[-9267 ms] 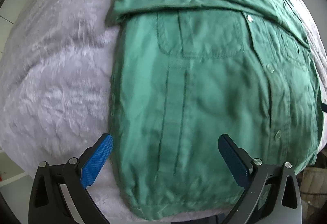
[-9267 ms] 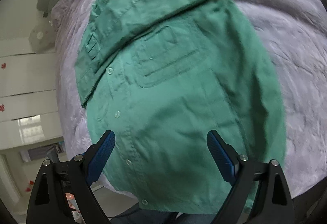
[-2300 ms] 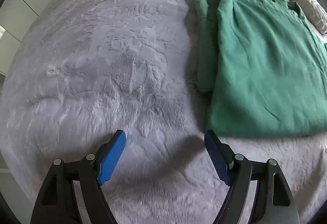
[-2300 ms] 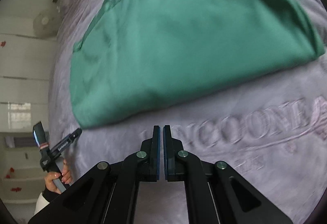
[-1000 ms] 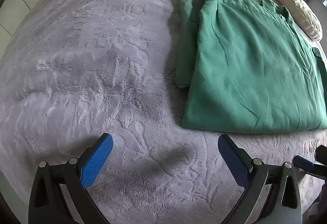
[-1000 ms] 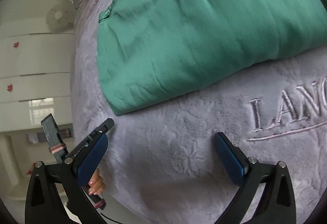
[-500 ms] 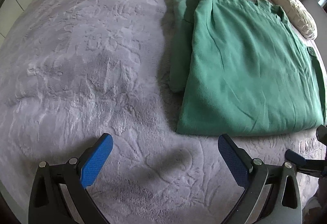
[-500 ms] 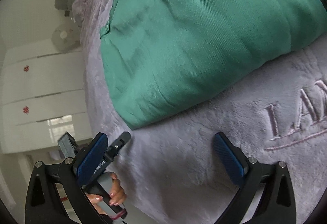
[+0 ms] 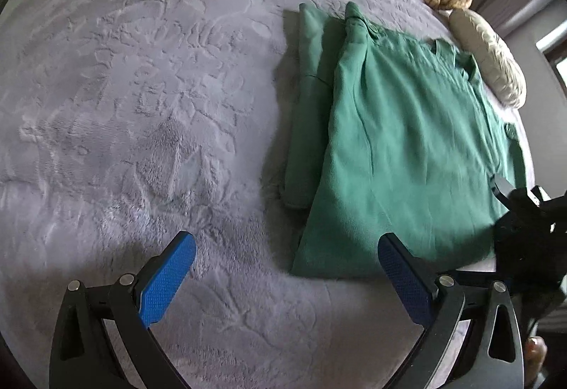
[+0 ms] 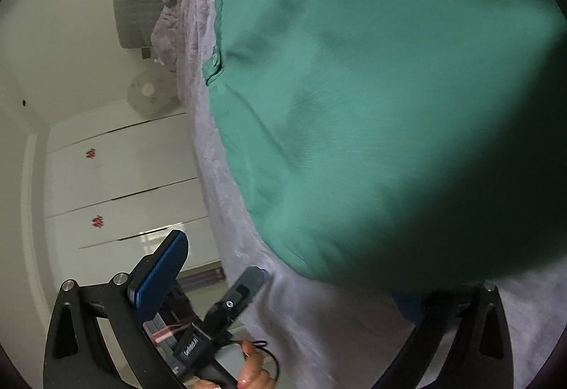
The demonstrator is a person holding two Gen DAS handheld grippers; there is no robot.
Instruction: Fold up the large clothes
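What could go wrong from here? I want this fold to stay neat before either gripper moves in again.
1. The folded green shirt has a narrower layer sticking out along its left side; a grab at the near hem could catch only the top layer and pull the layers apart.
2. The shirt lies close to the right edge of the grey plush blanket, so a sideways tug could drag it off.
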